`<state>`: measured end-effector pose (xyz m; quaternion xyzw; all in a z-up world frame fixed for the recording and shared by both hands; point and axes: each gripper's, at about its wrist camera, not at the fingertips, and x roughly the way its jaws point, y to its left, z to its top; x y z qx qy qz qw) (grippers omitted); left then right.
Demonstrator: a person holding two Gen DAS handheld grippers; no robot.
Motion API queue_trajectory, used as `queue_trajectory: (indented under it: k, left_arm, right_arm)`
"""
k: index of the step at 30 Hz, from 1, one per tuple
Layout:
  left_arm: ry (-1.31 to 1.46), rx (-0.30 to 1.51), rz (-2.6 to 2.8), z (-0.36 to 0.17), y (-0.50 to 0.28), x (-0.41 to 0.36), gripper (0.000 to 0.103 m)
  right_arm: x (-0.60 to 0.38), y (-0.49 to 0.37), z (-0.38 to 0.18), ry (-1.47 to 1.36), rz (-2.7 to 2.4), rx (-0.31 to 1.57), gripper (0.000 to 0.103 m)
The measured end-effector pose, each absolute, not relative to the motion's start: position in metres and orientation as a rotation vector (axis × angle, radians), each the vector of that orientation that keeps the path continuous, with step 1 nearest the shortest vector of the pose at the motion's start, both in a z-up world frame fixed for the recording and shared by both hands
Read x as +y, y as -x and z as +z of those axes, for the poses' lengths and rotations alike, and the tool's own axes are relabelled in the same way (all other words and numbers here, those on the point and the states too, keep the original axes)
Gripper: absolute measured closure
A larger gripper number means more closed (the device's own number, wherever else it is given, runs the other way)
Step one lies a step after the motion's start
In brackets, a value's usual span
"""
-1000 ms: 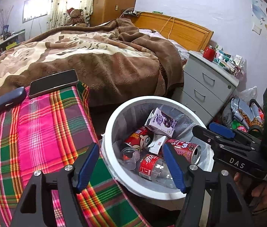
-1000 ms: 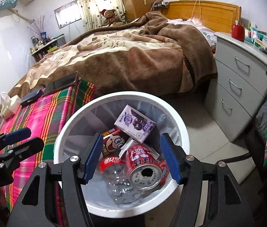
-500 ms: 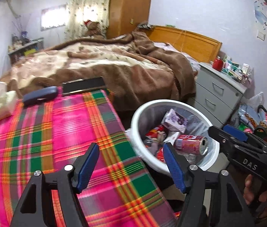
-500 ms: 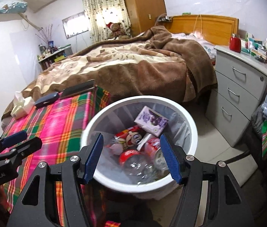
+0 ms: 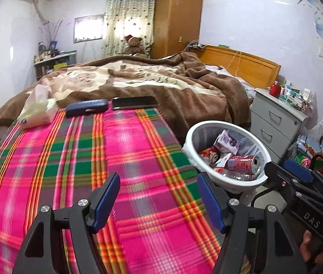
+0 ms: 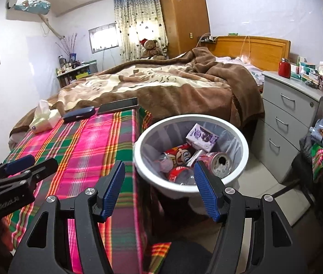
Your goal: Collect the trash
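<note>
In the left wrist view, the left gripper (image 5: 158,196) was held with its jaws wide apart and nothing between them, above the plaid tablecloth (image 5: 70,159). The white trash bin (image 5: 191,134) stood just right of the table edge, filled with a red soda can (image 5: 242,163), a purple drink carton (image 5: 227,140) and a plastic bottle. A tissue pack (image 5: 38,111), a dark glasses case (image 5: 86,107) and a phone (image 5: 135,102) lay along the far edge. The right gripper (image 5: 298,178) was seen at the right, beside the bin.

In the right wrist view, the right gripper (image 6: 159,189) was likewise spread and empty, near the trash bin (image 6: 143,146). The soda can (image 6: 216,162) lay at the bin's near right, the carton (image 6: 202,138) farther back. The left gripper (image 6: 22,166) was seen at the left over the tablecloth (image 6: 88,146).
</note>
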<state>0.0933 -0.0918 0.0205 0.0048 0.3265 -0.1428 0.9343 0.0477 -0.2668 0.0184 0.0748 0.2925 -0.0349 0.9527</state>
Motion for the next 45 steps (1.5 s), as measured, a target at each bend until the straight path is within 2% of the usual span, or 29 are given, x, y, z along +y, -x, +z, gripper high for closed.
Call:
queue_trajectory:
  k: [17, 45]
  left_arm:
    - [-0.023, 0.574, -0.180, 0.016, -0.051, -0.059, 0.034]
    - [-0.024, 0.591, -0.170, 0.010, -0.051, -0.059, 0.034]
  right_arm:
    - [-0.235, -0.028, 0.012, -0.152, -0.029, 0.555, 0.039]
    - [-0.225, -0.024, 0.011, -0.158, -0.016, 0.562, 0.039]
